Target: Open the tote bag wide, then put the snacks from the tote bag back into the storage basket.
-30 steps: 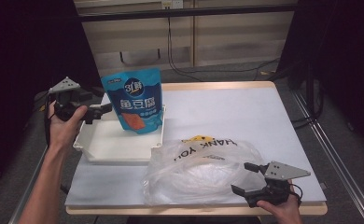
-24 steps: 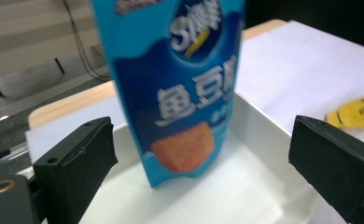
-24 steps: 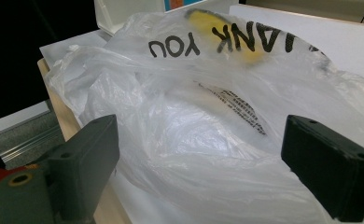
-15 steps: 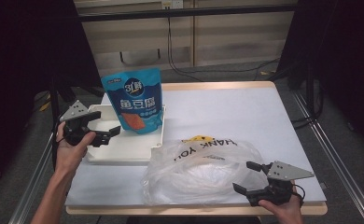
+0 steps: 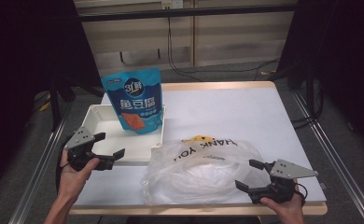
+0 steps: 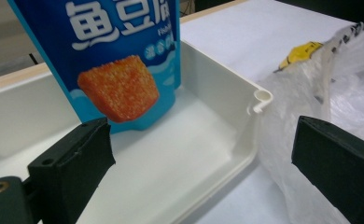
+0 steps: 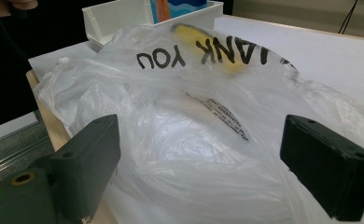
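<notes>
A blue snack pouch with an orange picture stands upright in a white tray at the table's left. A crumpled clear plastic bag printed "THANK YOU" lies at the front centre, touching the tray's right corner. My left gripper is open over the tray's front edge, aimed at the pouch and holding nothing. At the bag's right end, near the table's front edge, my right gripper is open and faces the bag.
The white tabletop stretches bare behind the bag and to the right. A wooden edge runs along the front. Metal rails flank the table, and cables lie on the floor behind it.
My left gripper has moved down from beside the pouch toward the tray's front edge. The right gripper has stayed by the bag.
</notes>
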`<state>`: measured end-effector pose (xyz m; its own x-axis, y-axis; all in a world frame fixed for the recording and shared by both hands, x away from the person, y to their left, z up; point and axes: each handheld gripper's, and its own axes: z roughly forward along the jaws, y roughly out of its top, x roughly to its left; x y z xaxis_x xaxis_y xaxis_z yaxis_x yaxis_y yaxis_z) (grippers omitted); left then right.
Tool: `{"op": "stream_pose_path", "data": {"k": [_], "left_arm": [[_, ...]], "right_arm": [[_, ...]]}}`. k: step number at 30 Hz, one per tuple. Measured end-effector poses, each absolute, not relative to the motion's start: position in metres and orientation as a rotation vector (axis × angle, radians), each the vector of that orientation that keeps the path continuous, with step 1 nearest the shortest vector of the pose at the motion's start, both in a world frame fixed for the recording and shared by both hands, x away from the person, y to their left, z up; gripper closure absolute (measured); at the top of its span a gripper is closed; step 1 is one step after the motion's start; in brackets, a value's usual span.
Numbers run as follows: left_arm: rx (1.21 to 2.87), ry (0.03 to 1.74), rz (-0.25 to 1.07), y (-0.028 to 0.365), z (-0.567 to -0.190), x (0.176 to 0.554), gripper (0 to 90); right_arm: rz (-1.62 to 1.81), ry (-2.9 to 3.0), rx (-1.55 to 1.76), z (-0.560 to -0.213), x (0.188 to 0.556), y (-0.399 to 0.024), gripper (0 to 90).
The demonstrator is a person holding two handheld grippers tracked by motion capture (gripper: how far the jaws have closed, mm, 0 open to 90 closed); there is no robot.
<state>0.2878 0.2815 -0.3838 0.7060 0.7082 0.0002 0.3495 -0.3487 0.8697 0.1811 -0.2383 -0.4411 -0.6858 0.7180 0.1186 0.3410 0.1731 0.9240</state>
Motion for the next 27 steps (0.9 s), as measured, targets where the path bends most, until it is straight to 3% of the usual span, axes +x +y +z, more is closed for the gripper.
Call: {"op": "stream_pose_path", "data": {"k": [19, 27], "left_arm": [[1.947, 0.851, 0.389, 0.274, -0.431, 0.243, 4.2], [1.92, 0.857, 0.457, 0.269, -0.442, 0.222, 4.2]], "right_arm": [[1.503, 2.072, 1.043, -0.439, 0.178, -0.245, 12.1], [1.495, 2.011, 1.061, -0.434, 0.172, -0.256, 12.0]]}}
